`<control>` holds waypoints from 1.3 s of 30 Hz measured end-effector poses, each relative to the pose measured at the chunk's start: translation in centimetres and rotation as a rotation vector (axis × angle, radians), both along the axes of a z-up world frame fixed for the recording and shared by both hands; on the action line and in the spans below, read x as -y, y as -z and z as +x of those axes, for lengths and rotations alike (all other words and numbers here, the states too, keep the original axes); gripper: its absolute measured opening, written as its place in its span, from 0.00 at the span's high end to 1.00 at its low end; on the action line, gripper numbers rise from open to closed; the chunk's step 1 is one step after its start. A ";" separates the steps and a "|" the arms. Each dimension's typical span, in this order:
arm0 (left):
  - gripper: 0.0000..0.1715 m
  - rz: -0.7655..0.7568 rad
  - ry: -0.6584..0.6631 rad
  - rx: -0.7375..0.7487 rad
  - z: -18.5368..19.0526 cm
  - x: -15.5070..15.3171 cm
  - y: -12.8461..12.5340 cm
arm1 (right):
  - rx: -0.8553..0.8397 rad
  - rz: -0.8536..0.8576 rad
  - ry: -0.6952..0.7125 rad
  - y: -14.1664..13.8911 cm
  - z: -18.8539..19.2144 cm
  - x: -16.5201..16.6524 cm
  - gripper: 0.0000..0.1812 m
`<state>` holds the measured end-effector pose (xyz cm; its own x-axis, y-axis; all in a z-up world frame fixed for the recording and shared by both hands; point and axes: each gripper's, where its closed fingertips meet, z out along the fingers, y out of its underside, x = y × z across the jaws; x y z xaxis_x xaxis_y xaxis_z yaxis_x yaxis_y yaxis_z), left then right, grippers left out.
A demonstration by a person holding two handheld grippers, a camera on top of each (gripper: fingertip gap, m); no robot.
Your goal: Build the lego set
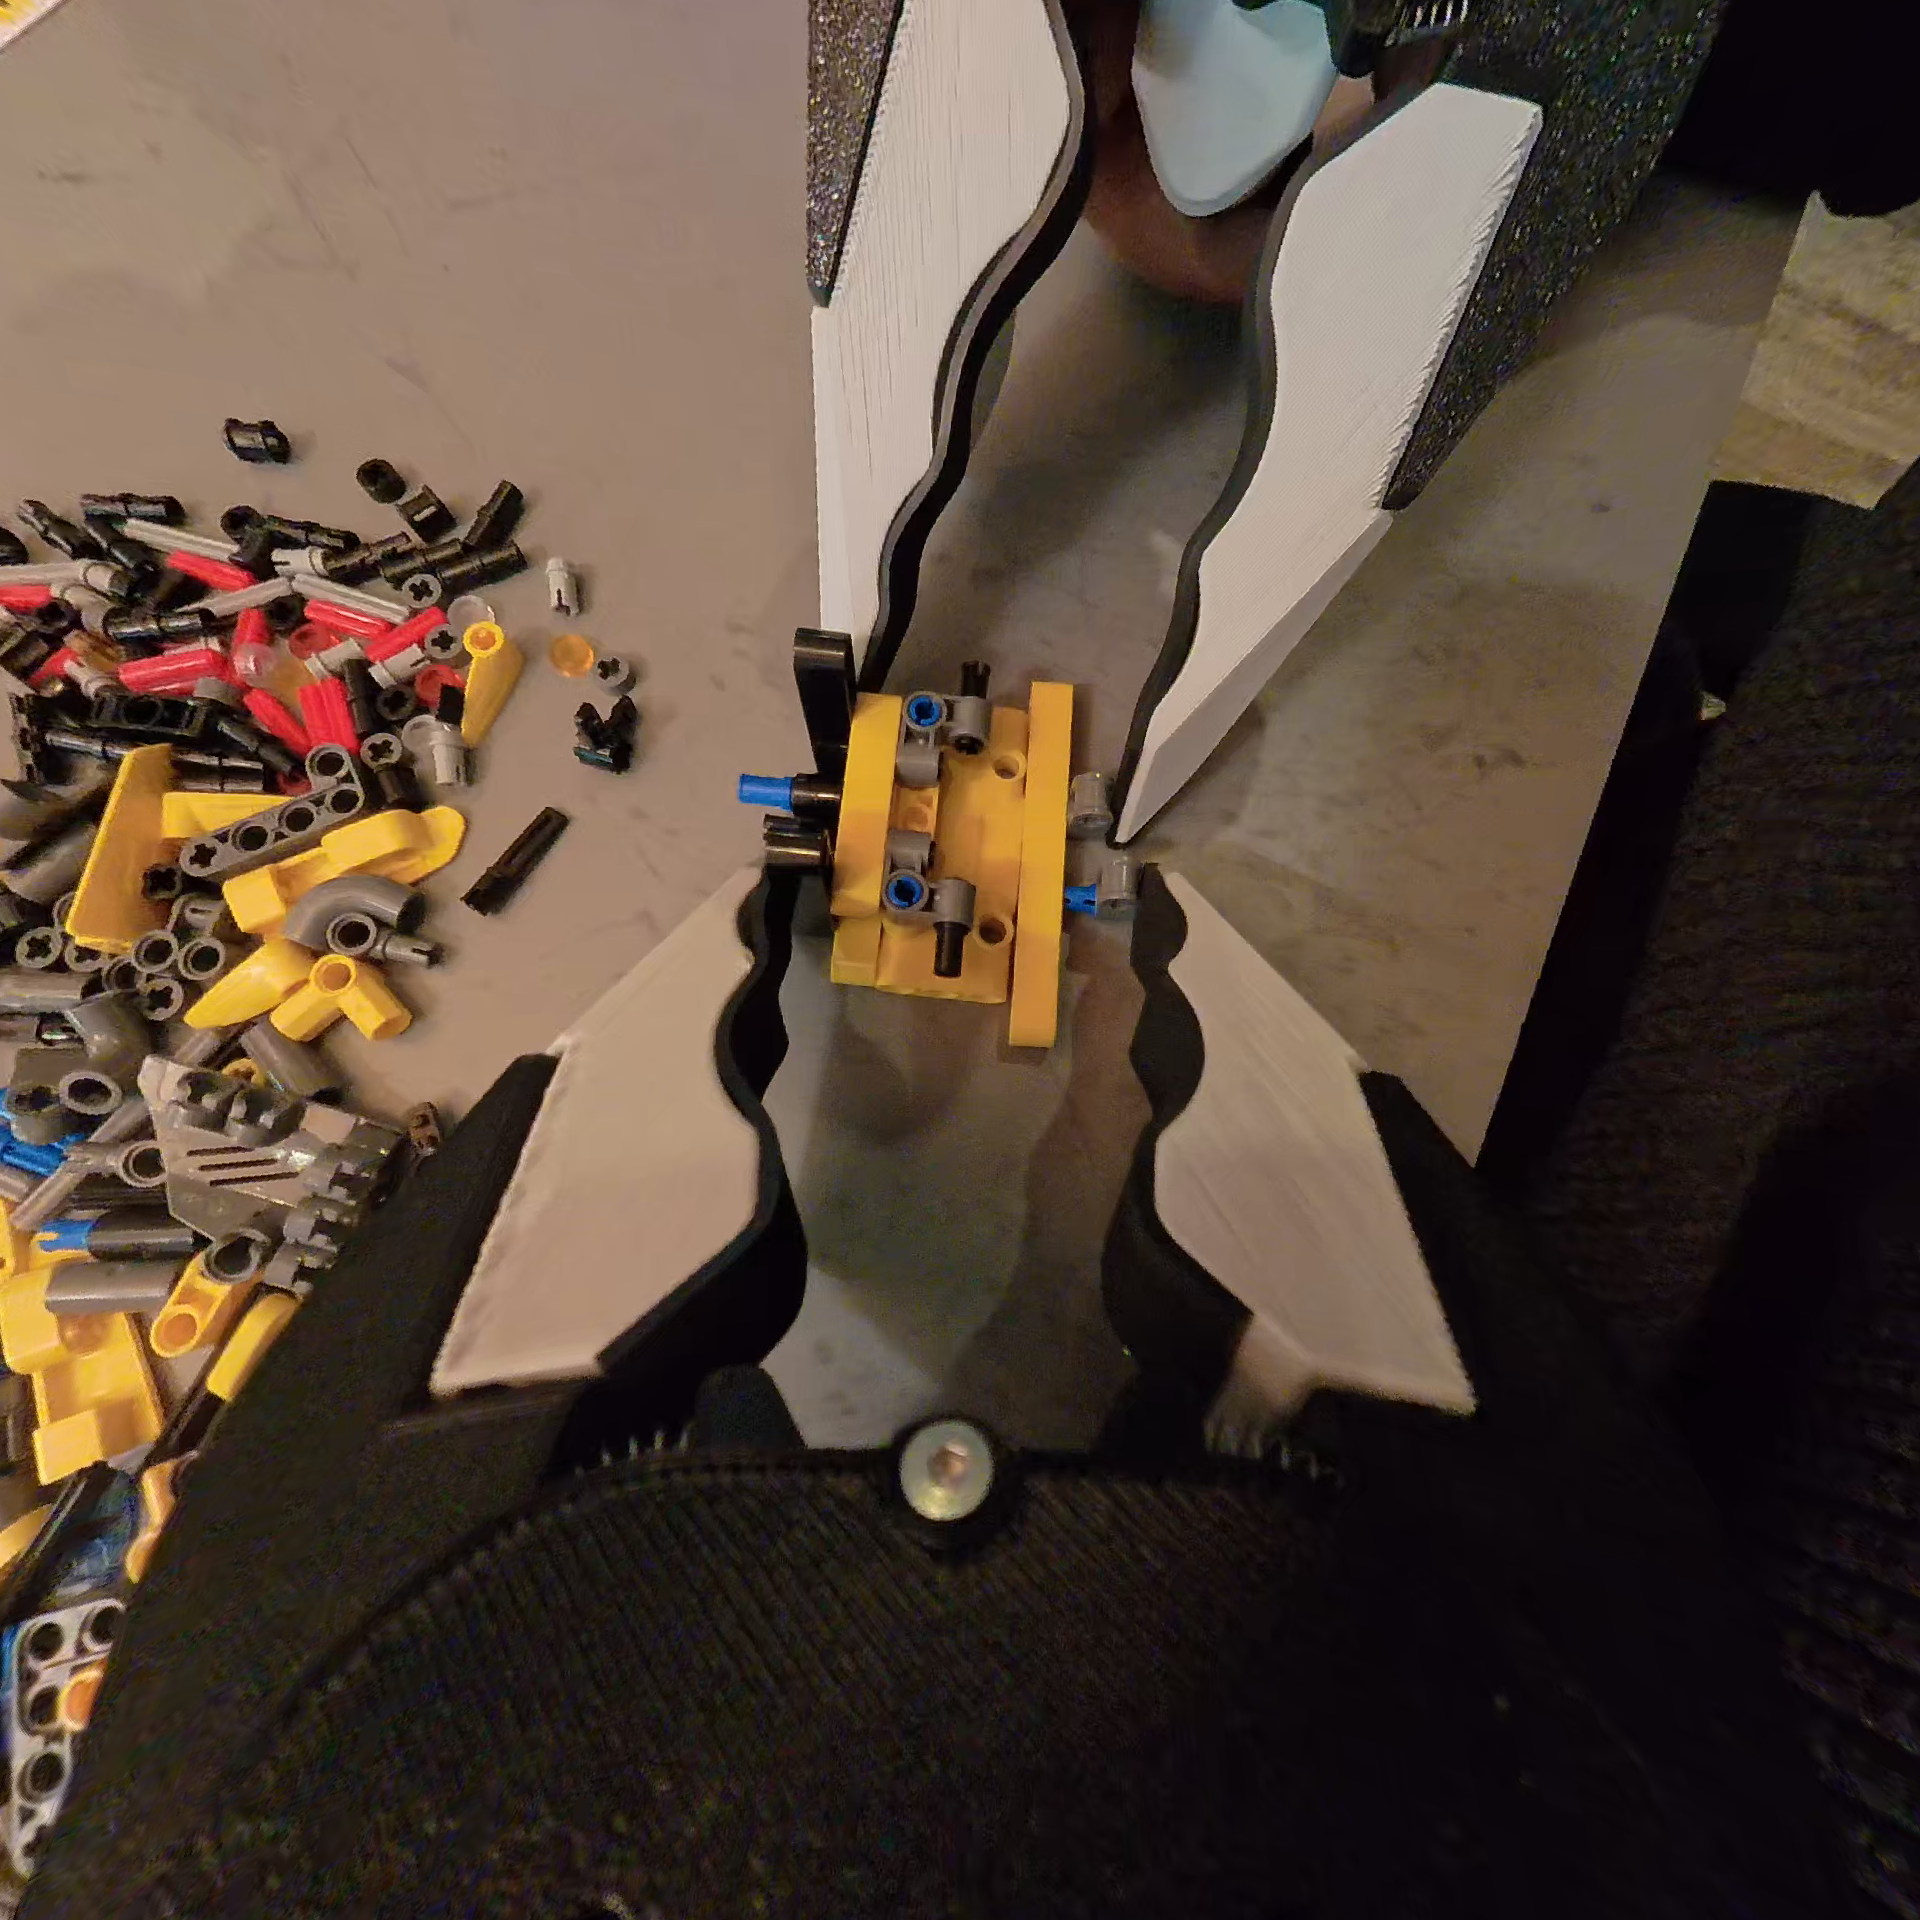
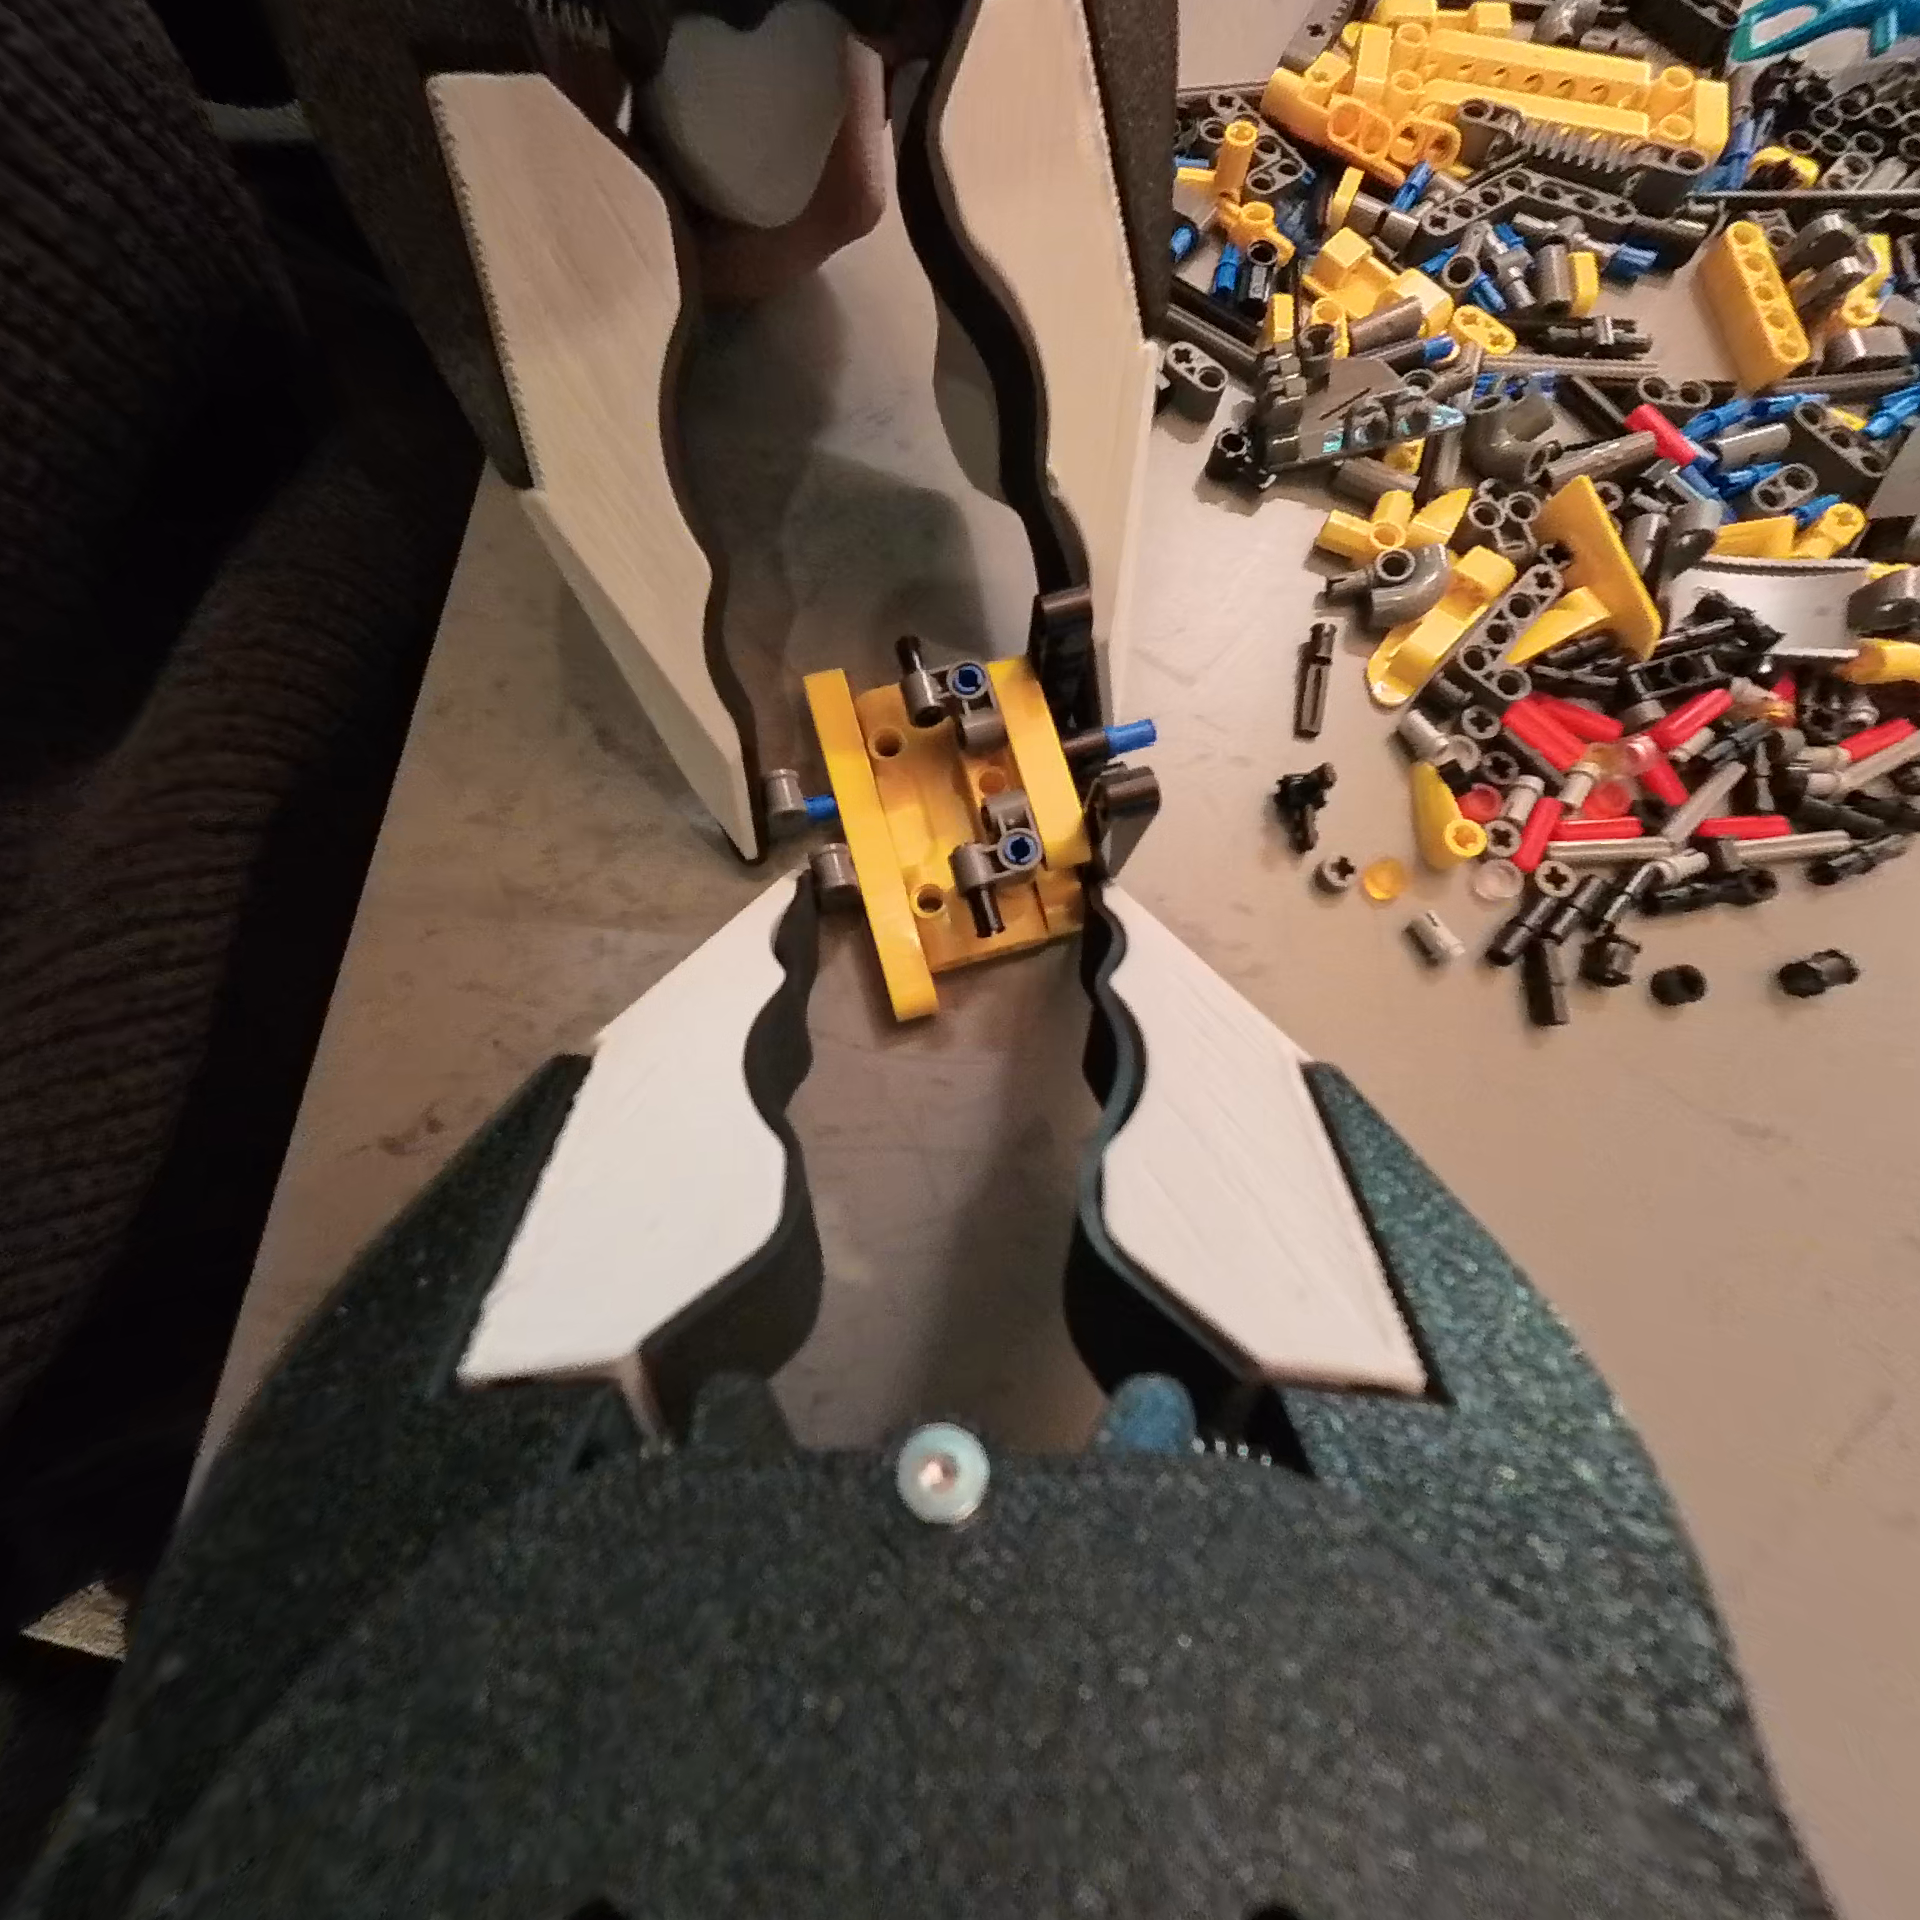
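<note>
Warm, dim light falls from above, leaving soft overlapping shadows on the desk (image 1: 416,260) and little glare. Both views bend strongly at the edges; corners sink into darkness, and the near foreground is slightly blurred.

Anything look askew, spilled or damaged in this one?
Nothing looks damaged. The loose bricks lie in an unsorted heap on the table, and the yellow assembly sits between the left gripper and right gripper.

Both wrist views look steeply down from close range, facing each other across the table (image 1: 416,260); they share the yellow assembly (image 1: 951,862) (image 2: 951,821).
</note>
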<state>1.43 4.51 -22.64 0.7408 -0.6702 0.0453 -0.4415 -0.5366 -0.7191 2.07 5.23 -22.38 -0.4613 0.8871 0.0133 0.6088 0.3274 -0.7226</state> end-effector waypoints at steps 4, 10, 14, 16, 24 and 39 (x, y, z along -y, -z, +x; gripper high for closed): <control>0.62 0.014 0.021 -0.011 0.0 -0.1 0.0 | 0.006 -0.010 -0.008 0.0 0.0 0.0 0.72; 0.63 0.010 0.051 0.000 0.0 0.0 -0.1 | 0.028 -0.062 -0.014 -0.1 0.0 -0.2 0.73; 0.62 0.011 0.058 -0.009 0.0 0.0 0.0 | 0.014 -0.038 -0.013 -0.1 0.0 -0.2 0.73; 0.61 0.002 0.060 0.001 0.0 0.0 0.0 | 0.014 -0.045 -0.007 -0.1 0.0 -0.1 0.72; 0.43 -0.034 0.015 0.038 -0.5 0.5 -0.7 | 0.015 -0.054 0.001 -0.1 0.2 -0.4 0.71; 0.42 0.202 -0.210 0.083 -5.6 -2.5 -5.7 | -0.102 0.044 0.550 -1.9 1.7 -13.6 0.48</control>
<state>-4.13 6.98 -16.91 0.8632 -0.5047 -0.0072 -0.2713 -0.4518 -0.8499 3.82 18.86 -20.46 0.0749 0.9943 0.0762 0.6258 0.0126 -0.7799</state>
